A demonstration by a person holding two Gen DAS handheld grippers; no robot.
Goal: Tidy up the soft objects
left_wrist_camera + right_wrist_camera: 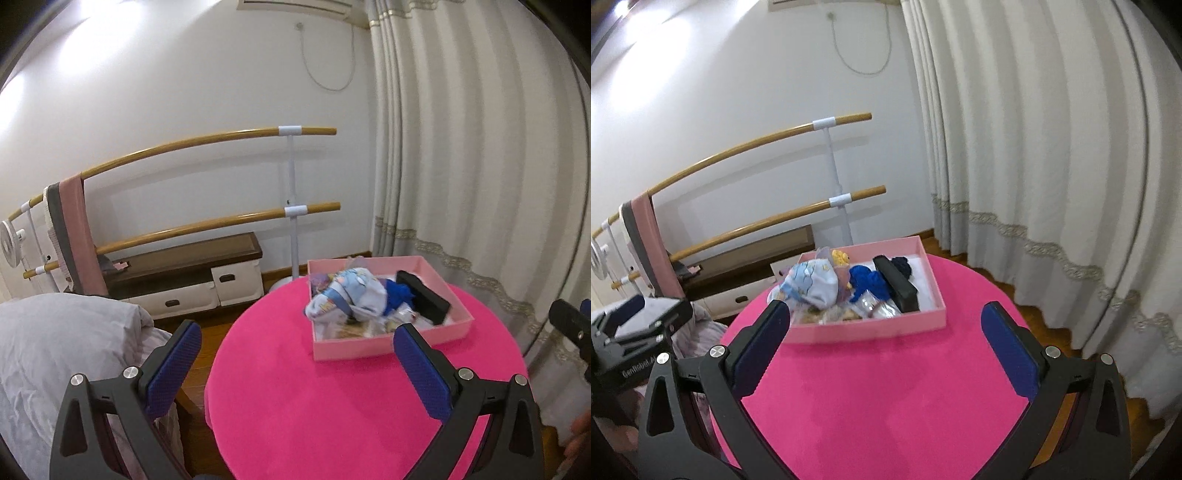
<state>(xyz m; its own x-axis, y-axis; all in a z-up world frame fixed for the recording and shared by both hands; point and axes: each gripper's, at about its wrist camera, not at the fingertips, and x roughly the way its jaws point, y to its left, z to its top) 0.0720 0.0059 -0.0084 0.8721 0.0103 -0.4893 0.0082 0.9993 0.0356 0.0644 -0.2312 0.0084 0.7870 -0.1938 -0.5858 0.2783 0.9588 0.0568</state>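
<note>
Beyond both wide-spread, empty tools (297, 338) (884, 319), pink tray (871, 325) before curtain (1034, 147).

Left hand-held gripper (297, 334) jaws spread wide, right hand-held gripper (884, 314) likewise

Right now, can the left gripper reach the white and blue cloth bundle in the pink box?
Probably yes: the left gripper is open, the bundle lies atop the pink box, nothing between.

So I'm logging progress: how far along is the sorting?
Soft items already sit piled in the shallow pink cardboard box on the round pink table. Nothing is in hand: left gripper and right gripper are both open. Tidying the pile looks left.
</note>
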